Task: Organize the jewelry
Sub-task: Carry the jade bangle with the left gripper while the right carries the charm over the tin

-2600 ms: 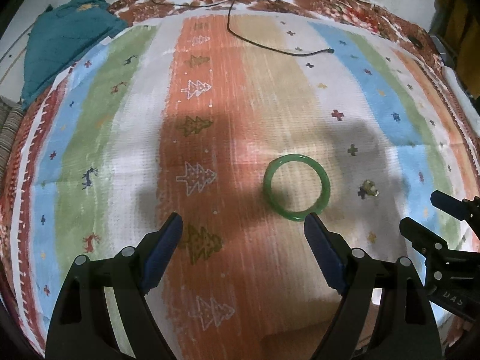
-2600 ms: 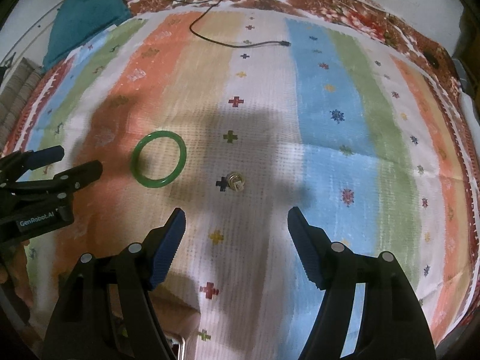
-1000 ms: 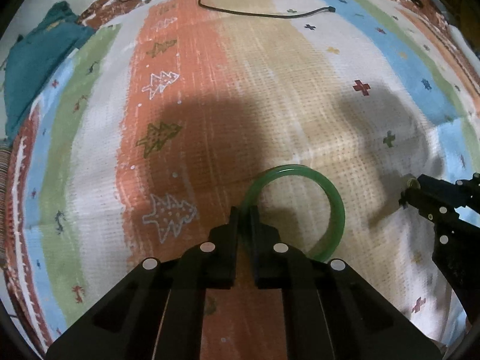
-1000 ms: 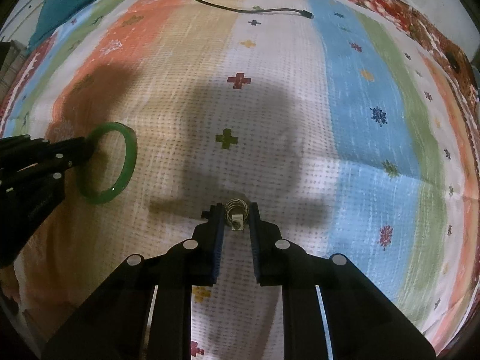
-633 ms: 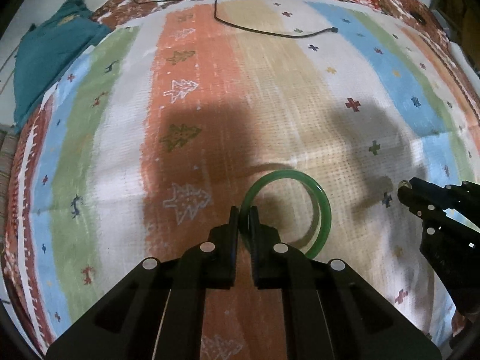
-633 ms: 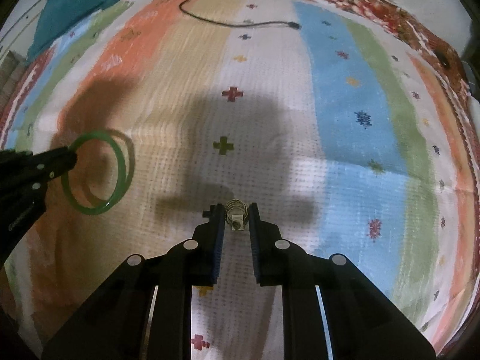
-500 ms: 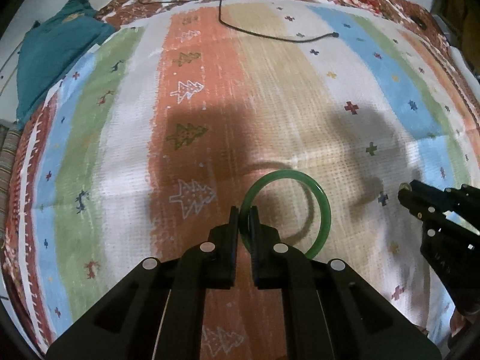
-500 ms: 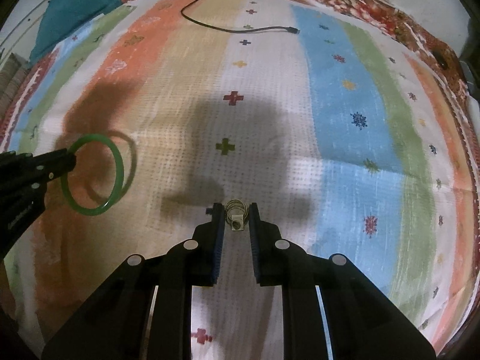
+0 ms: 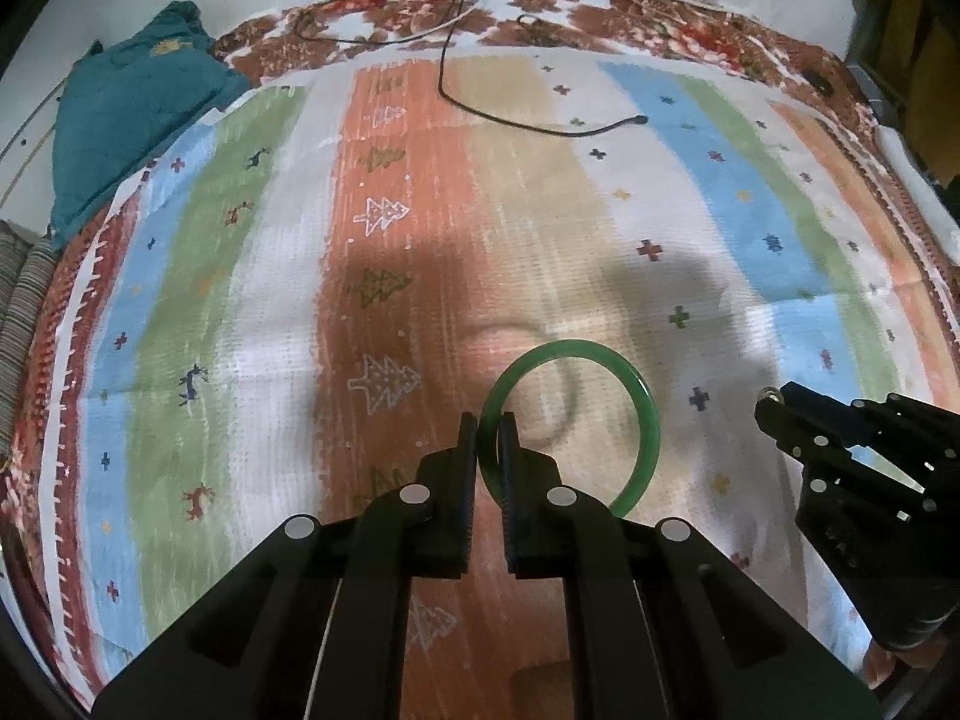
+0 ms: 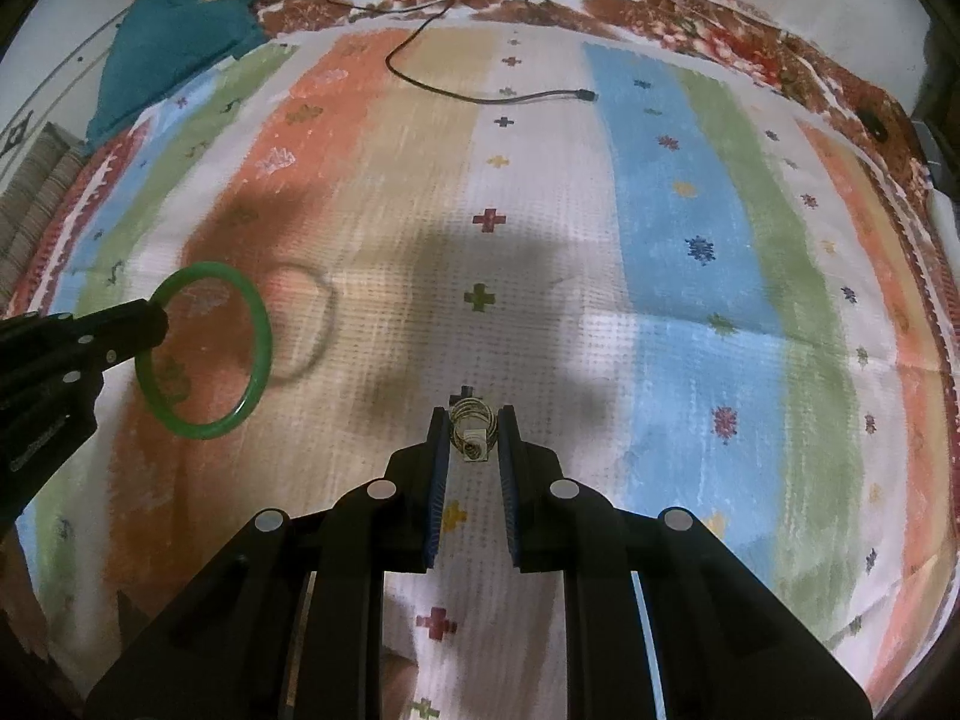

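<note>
Green bangle clamped in left hand-held gripper, ring pinched in right hand-held gripper, black cable beyond

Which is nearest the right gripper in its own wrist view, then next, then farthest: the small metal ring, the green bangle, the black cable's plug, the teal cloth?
1. Small metal ring, between the right gripper pads.
2. Green bangle, left, held up by the left gripper.
3. Black cable's plug, far ahead on the striped blanket.
4. Teal cloth, far left corner.
</note>
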Available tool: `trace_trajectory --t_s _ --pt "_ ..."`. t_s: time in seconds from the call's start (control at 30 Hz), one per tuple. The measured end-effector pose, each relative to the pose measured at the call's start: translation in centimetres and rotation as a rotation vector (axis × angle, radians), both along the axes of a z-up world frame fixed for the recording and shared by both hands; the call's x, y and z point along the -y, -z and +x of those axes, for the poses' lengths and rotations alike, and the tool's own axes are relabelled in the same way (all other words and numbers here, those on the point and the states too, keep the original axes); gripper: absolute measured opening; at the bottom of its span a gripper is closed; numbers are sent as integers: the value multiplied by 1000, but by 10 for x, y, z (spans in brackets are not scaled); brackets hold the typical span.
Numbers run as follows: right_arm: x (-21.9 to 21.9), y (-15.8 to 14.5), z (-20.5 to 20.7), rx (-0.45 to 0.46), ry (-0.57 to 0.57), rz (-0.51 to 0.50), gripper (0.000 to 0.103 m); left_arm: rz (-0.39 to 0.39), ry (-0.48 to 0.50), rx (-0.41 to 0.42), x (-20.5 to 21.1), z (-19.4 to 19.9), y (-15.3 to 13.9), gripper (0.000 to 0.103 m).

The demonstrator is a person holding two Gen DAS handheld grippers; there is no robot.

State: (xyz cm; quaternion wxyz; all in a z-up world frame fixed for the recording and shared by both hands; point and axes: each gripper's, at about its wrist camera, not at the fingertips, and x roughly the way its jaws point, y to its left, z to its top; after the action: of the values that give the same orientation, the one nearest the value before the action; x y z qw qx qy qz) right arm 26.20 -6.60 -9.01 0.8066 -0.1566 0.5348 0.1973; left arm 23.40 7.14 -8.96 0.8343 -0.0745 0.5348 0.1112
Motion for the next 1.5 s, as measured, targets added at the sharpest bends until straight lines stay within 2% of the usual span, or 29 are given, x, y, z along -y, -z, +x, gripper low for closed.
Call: trace_trajectory --t_s 0.53,0.8,1.5 --pt "0 -32 -39 63 -53 30 17 -25 16 71 17 -34 -30 7" --pt "5 -43 -52 87 -49 50 17 -5 29 94 26 -53 -40 7" --pt "15 -62 -97 118 -105 73 17 -19 37 138 39 -96 -53 7"
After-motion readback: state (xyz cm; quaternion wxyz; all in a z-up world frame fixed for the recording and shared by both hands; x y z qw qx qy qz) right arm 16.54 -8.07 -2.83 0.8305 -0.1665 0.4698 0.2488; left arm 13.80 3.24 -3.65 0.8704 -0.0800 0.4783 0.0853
